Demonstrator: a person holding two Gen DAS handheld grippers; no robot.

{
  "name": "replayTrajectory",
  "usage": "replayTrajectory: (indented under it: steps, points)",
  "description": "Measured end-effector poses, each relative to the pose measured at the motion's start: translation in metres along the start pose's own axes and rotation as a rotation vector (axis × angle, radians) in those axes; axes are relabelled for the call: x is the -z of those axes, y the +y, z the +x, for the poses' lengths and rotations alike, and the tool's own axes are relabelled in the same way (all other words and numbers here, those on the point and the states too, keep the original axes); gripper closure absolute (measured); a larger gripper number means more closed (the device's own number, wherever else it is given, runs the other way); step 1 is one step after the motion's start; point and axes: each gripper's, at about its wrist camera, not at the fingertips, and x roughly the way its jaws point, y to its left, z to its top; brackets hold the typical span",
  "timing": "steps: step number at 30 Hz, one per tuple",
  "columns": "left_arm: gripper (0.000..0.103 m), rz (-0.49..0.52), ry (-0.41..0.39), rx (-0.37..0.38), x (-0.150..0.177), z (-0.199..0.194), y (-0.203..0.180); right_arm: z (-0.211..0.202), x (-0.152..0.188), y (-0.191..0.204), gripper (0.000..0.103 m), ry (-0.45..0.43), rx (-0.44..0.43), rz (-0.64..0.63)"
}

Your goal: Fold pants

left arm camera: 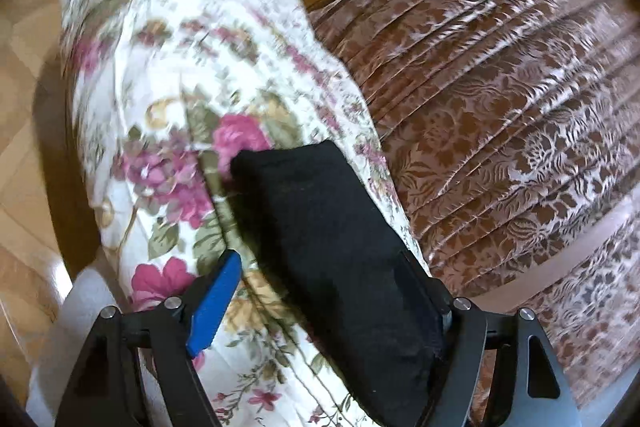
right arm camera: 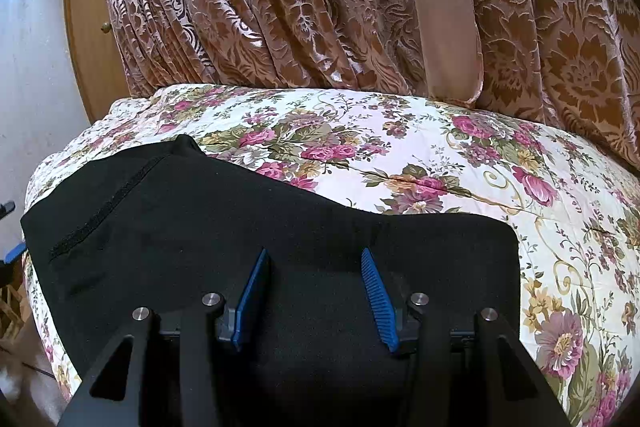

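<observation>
Both grippers are working black pants [right arm camera: 224,227] on the floral bed [right arm camera: 440,155]. Left gripper [left arm camera: 320,291] jaws are standing wide around cloth; right gripper [right arm camera: 314,291] jaws are hovering half-open, gripping nothing. Unpinned fabric is risking slippage, skewing the fold.

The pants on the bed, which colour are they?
The pants are plain black, with no pattern. The right wrist view shows them best, spread on the floral bedspread.
</observation>
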Motion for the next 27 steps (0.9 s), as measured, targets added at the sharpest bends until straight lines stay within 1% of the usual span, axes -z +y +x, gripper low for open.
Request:
replayTrajectory:
  steps: [2,5,7,9,10,11,13,15,17,19,20,22,23,24,25,27]
  points:
    - [0.025,-0.052,0.01,0.03,-0.004,0.006,0.007,0.0,0.0,0.0,0.054,0.0,0.001,-0.001]
    - [0.025,-0.038,0.003,0.045,-0.008,0.012,0.005,0.0,0.0,0.0,0.054,0.0,0.0,0.0]
    - [0.03,-0.041,0.008,0.079,-0.009,0.015,0.002,0.0,0.0,0.0,0.054,0.0,0.0,0.0]
    - [0.029,-0.039,0.031,0.105,-0.011,0.021,-0.001,0.0,0.0,0.0,0.054,0.0,0.0,0.001]
    - [0.029,-0.039,0.055,0.111,-0.012,0.027,-0.002,0.0,0.0,0.0,0.054,0.0,0.0,0.001]
    - [0.03,-0.051,0.069,0.112,-0.013,0.031,0.001,0.0,0.0,0.0,0.054,0.0,0.0,0.001]
    - [0.03,-0.099,0.055,0.148,-0.016,0.033,0.008,0.0,0.0,0.0,0.054,-0.001,0.0,0.001]
    - [0.03,-0.12,0.051,0.164,-0.019,0.036,0.011,0.0,0.0,0.0,0.054,-0.001,0.0,0.001]
    - [0.03,-0.114,0.053,0.18,-0.023,0.041,0.009,0.0,0.0,0.0,0.054,0.0,0.0,0.001]
    - [0.031,-0.091,0.064,0.179,-0.027,0.048,0.006,0.0,0.0,0.0,0.054,0.0,0.0,0.002]
    - [0.035,-0.089,0.063,0.175,-0.027,0.05,0.005,0.0,0.0,0.0,0.054,-0.001,0.0,0.001]
    - [0.052,-0.078,0.065,0.127,-0.028,0.054,0.005,0.0,0.0,0.0,0.054,0.0,0.001,0.001]
    - [0.069,-0.067,0.072,0.086,-0.027,0.055,0.007,0.0,0.0,0.0,0.054,-0.001,0.0,0.001]
    - [0.085,-0.066,0.08,0.063,-0.028,0.056,0.008,0.0,0.0,0.0,0.054,0.0,0.0,0.001]
    - [0.087,-0.078,0.092,0.052,-0.028,0.058,0.011,0.0,0.0,0.0,0.054,0.0,0.001,0.001]
    - [0.087,-0.125,0.092,0.079,-0.029,0.056,0.014,0.0,0.0,0.0,0.054,0.0,0.001,0.001]
